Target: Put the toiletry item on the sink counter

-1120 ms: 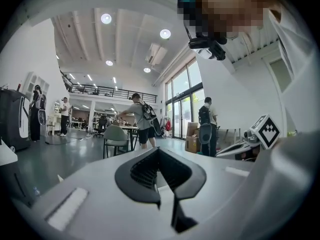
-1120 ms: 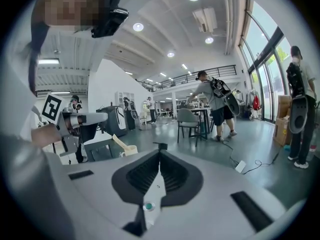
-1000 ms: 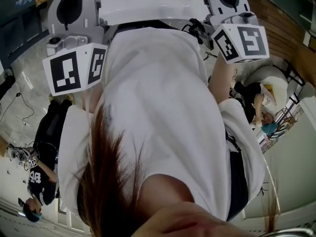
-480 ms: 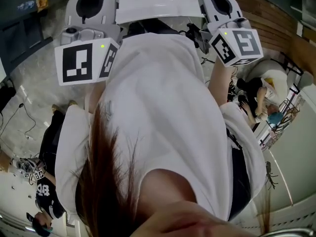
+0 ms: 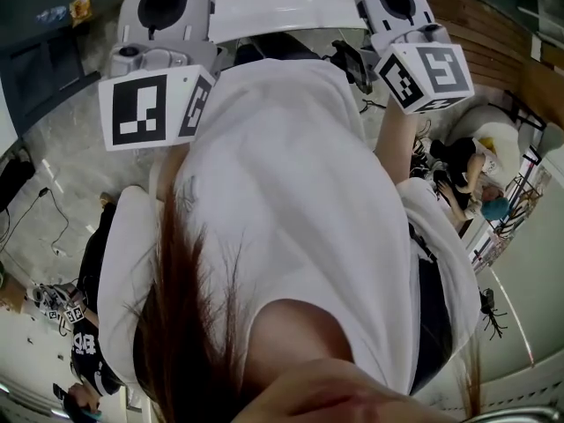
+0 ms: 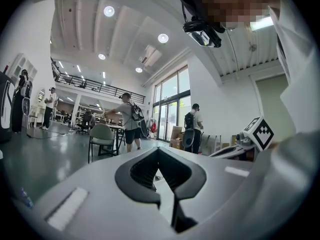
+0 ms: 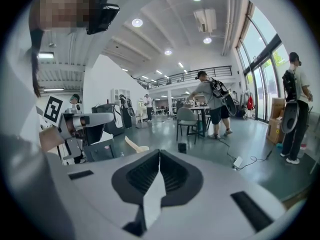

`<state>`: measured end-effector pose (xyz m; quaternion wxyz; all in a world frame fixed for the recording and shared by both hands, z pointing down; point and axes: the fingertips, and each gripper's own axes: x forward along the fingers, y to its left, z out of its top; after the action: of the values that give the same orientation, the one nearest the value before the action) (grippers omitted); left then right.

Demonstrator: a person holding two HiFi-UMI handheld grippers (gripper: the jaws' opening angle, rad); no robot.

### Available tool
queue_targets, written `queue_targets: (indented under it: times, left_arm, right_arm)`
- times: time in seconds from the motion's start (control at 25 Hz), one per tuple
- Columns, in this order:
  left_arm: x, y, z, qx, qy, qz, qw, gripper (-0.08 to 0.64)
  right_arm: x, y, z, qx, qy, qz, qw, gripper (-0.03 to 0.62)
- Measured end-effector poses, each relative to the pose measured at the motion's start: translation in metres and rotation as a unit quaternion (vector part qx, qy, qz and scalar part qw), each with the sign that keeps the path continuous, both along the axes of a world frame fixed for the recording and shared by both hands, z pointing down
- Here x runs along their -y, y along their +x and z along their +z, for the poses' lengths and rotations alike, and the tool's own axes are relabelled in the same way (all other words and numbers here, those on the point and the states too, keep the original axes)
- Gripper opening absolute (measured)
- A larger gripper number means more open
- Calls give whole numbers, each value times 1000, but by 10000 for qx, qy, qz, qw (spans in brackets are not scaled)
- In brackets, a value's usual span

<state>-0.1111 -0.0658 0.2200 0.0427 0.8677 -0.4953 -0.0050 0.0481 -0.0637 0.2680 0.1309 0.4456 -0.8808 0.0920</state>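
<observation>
No toiletry item and no sink counter shows in any view. My left gripper [image 6: 159,150] has its jaws shut tip to tip with nothing between them, and it points out into a large hall. My right gripper [image 7: 159,153] is likewise shut and empty. In the head view both grippers are held high in front of a person's white shirt [image 5: 291,183]. The left gripper's marker cube [image 5: 145,108] is at the upper left and the right gripper's marker cube [image 5: 427,73] at the upper right. Each gripper view catches the other gripper: the right gripper [image 6: 252,136] and the left gripper [image 7: 75,124].
Several people stand about in the hall, one with a backpack [image 6: 131,121] beside a chair [image 6: 102,136] and tables. Another person [image 7: 295,109] stands at the right by the windows. A cable and plug [image 7: 239,161] lie on the floor. Long brown hair [image 5: 189,315] hangs in the head view.
The left gripper's marker cube has shifted up and to the right in the head view. The right cube has barely moved. Both grippers stay shut and empty.
</observation>
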Motion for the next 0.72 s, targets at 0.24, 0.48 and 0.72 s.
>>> queue_targets:
  times: [0.24,0.48,0.72]
  left_arm:
    - [-1,0,0,36,-11,-78,10000,9]
    - [0,1,2,66,-55,-213,9997,9]
    - [5,14,-1,84,-134,-267,9995,9]
  right_arm:
    - [-1,-2,3,41,-38,-112,9999,9]
    - [2,-3,1,84,-53,-255,9996,11]
    - [12,4,0,124,-127,-415,9990,11]
